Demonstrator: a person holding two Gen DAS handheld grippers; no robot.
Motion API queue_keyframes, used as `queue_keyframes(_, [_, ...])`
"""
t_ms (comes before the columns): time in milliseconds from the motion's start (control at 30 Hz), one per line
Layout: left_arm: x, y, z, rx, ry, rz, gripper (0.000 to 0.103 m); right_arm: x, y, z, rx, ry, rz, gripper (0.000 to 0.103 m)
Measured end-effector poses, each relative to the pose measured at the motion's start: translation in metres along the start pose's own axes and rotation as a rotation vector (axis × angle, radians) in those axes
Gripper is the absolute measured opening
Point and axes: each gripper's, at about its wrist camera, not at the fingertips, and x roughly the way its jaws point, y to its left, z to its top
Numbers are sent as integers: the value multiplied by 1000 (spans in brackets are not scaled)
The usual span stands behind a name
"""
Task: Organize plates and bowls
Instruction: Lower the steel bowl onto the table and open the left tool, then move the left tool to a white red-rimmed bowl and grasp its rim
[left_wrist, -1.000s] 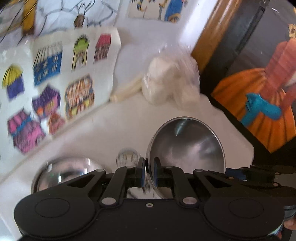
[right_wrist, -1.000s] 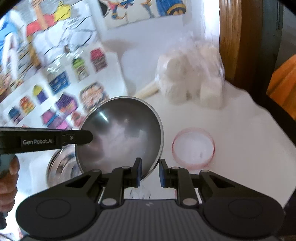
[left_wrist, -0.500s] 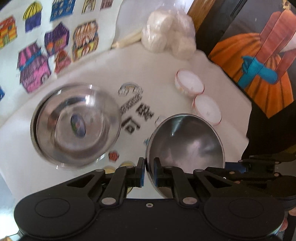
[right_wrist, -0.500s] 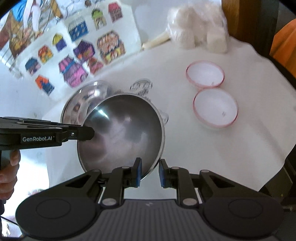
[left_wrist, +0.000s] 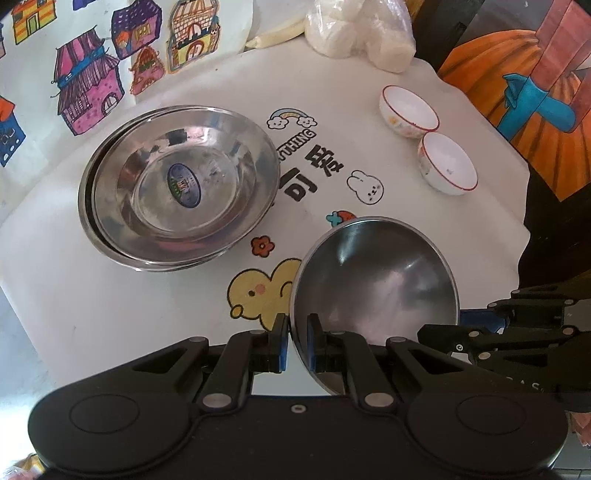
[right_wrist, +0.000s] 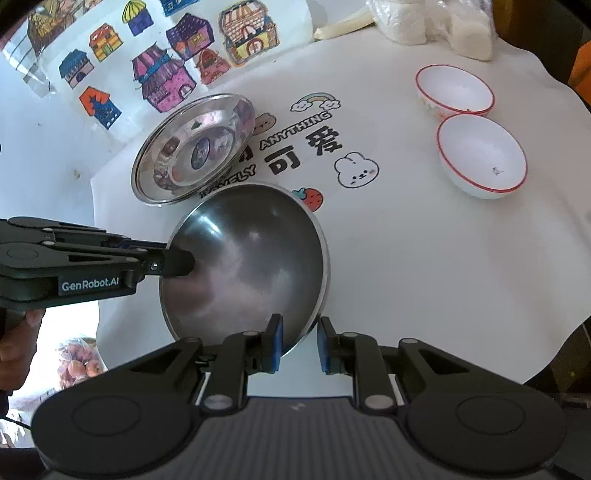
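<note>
Left claw (left_wrist: 296, 343) clamping steel bowl (left_wrist: 375, 291) rim, right claw (right_wrist: 299, 343) released — straddling rim

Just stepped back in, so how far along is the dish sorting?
Done: steel plates sit nested on the white cloth. In hand: the left gripper is shut on the steel bowl rim; the right gripper brackets the opposite rim, jaws open. Left: two white bowls sit unstacked.
</note>
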Motion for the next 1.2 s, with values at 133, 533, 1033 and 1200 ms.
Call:
queue_keyframes(133, [1, 0, 0, 1, 1, 4, 9, 6, 2, 2, 1, 8, -1, 22])
queue_keyframes(533, [-6, -4, 2, 20, -28, 14, 41, 5, -2, 1, 10, -12, 14, 32])
queue_keyframes(1033, [-47, -20, 37, 37, -188, -9, 89, -27, -44, 6, 79, -111, -43, 73])
queue_keyframes(1200, [-44, -37, 54, 43, -242, -13, 102, -38, -74, 13, 135, -174, -73, 89])
